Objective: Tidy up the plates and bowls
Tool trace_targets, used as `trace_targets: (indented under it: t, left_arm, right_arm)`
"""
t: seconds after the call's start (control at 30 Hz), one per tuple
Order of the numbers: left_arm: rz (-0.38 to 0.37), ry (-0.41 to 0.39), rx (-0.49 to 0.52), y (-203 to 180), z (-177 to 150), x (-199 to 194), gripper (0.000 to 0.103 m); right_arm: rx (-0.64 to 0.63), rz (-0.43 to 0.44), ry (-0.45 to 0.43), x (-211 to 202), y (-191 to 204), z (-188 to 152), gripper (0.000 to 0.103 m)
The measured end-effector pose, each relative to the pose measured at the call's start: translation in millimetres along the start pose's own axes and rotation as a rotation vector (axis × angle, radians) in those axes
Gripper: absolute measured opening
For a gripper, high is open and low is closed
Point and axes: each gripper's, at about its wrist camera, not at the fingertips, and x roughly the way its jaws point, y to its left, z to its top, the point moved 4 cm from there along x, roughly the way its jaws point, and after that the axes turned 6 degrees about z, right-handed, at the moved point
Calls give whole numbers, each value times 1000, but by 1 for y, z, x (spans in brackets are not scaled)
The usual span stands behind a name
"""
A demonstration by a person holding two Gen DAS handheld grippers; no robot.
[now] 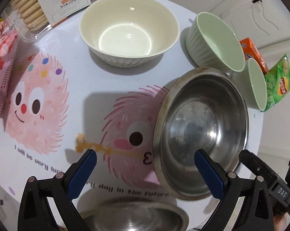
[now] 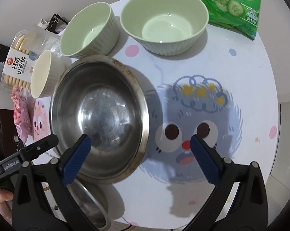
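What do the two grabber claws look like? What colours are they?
Both look alike. The left gripper and right gripper have black plastic frames with silver rivets, and each finger wears a bumpy dark blue pad. Small white lettering marks the black bodies. No cables or sleeves show, only a bit of bare hand.

Open right claw (image 2: 140, 146) straddling steel bowl (image 2: 98, 121) rim, green bowls (image 2: 164, 25) beyond
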Motion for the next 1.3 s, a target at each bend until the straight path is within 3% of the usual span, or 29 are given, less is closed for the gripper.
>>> trace_targets:
  t: [0.1, 0.17, 0.27, 0.3, 0.37, 0.47, 0.6, 0.97, 1.3]
  left_arm:
    - [-7, 10, -14, -1, 4, 6, 100]
    - [-1, 16, -7, -2, 6, 10, 81]
    - [16, 26, -3, -2, 10, 14, 52]
    - [16, 27, -2, -5, 13, 15, 48]
    - [-11, 26, 0, -5, 15, 16, 26]
    - [-55, 23, 23, -9, 18, 16, 10]
    - [-60, 9, 42, -13, 19, 14, 10]
    - [-98, -40, 63, -3, 4, -25, 9]
    - [-95, -131, 78, 21, -44, -86, 9]
  right_arm:
    - [-6, 2, 20, 7, -1, 4, 99]
    - [-17, -2, 27, 10, -1, 7, 91]
    - [-30, -24, 40, 14, -2, 9, 68]
    - [-25, -28, 49, 16, -4, 10, 62]
    - [-27, -26, 60, 18, -5, 10, 53]
    - [-28, -17, 61, 19, -5, 11, 32]
    - [-32, -17, 43, 15, -7, 12, 13]
    - [-58, -7, -14, -13, 7, 3, 13]
    - [-152, 15, -83, -65, 54, -43, 13]
